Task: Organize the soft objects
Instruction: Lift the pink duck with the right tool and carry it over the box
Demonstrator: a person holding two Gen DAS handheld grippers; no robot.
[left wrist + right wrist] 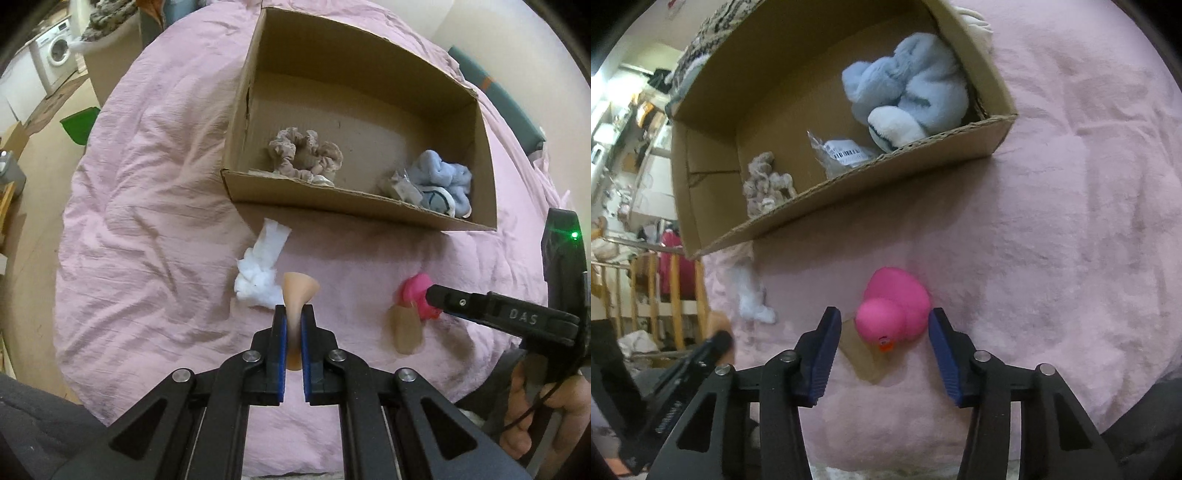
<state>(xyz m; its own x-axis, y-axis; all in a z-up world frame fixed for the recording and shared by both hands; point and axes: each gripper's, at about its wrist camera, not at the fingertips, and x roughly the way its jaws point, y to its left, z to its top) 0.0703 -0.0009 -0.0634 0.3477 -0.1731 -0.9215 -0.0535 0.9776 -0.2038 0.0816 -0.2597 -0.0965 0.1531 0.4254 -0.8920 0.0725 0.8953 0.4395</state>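
Peach soft funnel-shaped piece [300, 295] pinched in the closed left tool [294, 325] above the pink bed cover [147, 221], pink rubber duck [894, 306] on the cover between the right tool's [884, 339] parted pads, not clamped, cardboard box [332, 203] beyond holding a blue plush [908, 88]

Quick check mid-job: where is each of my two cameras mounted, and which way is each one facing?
Left wrist: on the left tool, aimed steeply down at the pink bedcover; shut on a peach silicone piece; the right hand shows at the right edge.
Right wrist: on the right tool, aimed steeply down; its pads straddle the pink duck, left pad clear of it; the left tool shows lower left.
Shared: cardboard box, blue plush, white fluff, duck.
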